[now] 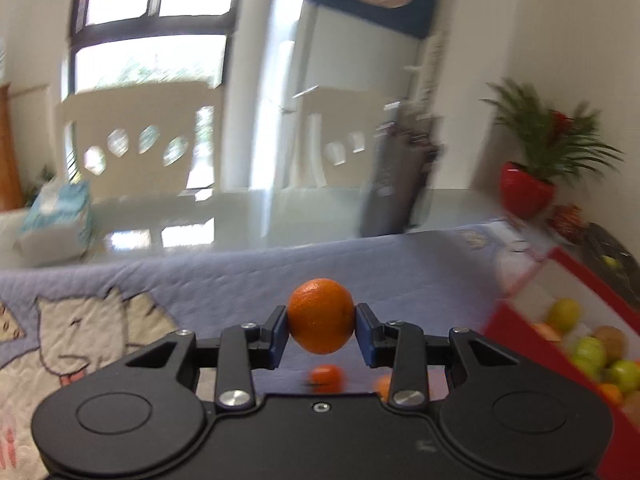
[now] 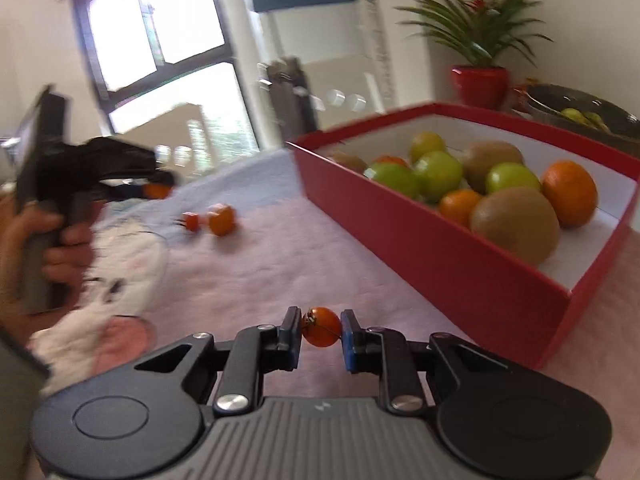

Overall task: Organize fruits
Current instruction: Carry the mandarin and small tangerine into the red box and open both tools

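Observation:
My left gripper (image 1: pixel 321 320) is shut on an orange mandarin (image 1: pixel 321 314) and holds it above the quilted cloth; it also shows in the right wrist view (image 2: pixel 158 190) at the left, held by a hand. My right gripper (image 2: pixel 321 328) is shut on a small red cherry tomato (image 2: pixel 321 326) just above the cloth. A red box (image 2: pixel 440 248) with a white inside holds several green fruits, kiwis and mandarins; it lies to the right in both views (image 1: pixel 516 320). A loose tomato (image 2: pixel 191 221) and a mandarin (image 2: pixel 221 219) lie on the cloth.
The table is covered by a blue-pink quilted cloth with an animal picture (image 1: pixel 92 336). A red pot with a plant (image 2: pixel 480 84) and a dark bowl with fruit (image 2: pixel 580 114) stand behind the box. White chairs (image 1: pixel 136 140) and a tissue pack (image 1: pixel 56 216) are beyond.

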Demonstrator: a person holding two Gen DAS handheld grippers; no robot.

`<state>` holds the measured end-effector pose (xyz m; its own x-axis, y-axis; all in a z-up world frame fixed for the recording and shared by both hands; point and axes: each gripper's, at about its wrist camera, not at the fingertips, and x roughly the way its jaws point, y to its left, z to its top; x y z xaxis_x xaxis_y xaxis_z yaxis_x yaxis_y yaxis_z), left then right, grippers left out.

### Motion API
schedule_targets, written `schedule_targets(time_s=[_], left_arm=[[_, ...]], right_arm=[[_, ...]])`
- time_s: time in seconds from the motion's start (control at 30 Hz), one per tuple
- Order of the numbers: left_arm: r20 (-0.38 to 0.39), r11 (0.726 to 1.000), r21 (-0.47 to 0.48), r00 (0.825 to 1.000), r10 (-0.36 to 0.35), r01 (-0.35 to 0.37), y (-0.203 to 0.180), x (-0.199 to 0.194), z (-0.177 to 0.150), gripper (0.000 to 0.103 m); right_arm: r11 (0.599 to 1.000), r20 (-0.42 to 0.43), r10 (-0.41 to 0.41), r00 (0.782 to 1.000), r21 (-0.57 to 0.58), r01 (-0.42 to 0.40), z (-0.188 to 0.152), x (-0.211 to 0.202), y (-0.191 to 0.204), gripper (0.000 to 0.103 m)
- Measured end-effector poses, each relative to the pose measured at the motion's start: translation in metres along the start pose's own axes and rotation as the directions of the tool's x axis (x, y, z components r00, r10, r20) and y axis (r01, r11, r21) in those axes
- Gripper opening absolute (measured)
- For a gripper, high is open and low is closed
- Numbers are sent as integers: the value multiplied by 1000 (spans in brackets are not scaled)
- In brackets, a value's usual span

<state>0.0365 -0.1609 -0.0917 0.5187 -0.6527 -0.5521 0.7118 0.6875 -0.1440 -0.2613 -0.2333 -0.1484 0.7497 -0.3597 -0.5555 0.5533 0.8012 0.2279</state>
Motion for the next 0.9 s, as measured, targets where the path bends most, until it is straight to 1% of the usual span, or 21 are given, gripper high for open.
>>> schedule_targets(time_s=[0.1, 0.17, 0.23, 0.27, 0.3, 0.37, 0.43, 0.5, 0.57, 0.67, 0.73, 0.83, 0.9], left_arm=[[6, 996, 61, 998, -61, 60, -38, -18, 9, 43], [-5, 989, 117, 996, -88, 87, -69, -26, 20, 43], [-13, 980, 148, 991, -131, 132, -99, -30, 31, 43], [-24, 974, 156, 986, -165, 167, -114, -29, 38, 43], [-37, 970, 155, 982, -185, 188, -127, -27, 42, 43], [-64, 960, 145, 970, -234, 241, -152, -16, 47, 43], [-103, 953, 125, 959, -263, 275, -173, 1, 48, 43], [-134, 948, 97, 948, -288, 302, -187, 22, 45, 43], [-163, 948, 71, 942, -295, 309, -195, 45, 40, 43], [-199, 951, 62, 938, -284, 302, -203, 74, 35, 43], [-212, 955, 66, 939, -271, 290, -207, 87, 32, 43], [-230, 957, 106, 943, -239, 268, -214, 101, 30, 43], [-227, 958, 139, 950, -214, 249, -218, 104, 27, 44]], right_arm=[[999, 93, 14, 996, -51, -10, 20, -31, -7, 22], [999, 171, 2, 985, -54, 8, 42, -51, -20, 22], [999, 233, -23, 972, -29, 31, 65, -62, -41, 23], [999, 245, -34, 969, -3, 36, 77, -65, -53, 23], [999, 248, -40, 968, 28, 34, 88, -64, -65, 23], [996, 237, -42, 971, 82, 23, 105, -56, -86, 23], [993, 204, -44, 978, 120, 19, 115, -41, -101, 23], [989, 160, -31, 987, 146, 7, 123, -22, -114, 23], [989, 117, -8, 993, 147, -9, 126, -3, -120, 23], [993, 78, -5, 997, 121, -5, 125, 17, -124, 23], [996, 46, -30, 998, 84, 26, 124, 31, -118, 23], [998, 5, -41, 999, 47, 40, 124, 46, -113, 23], [998, -11, -64, 998, 19, 65, 124, 53, -110, 23]])
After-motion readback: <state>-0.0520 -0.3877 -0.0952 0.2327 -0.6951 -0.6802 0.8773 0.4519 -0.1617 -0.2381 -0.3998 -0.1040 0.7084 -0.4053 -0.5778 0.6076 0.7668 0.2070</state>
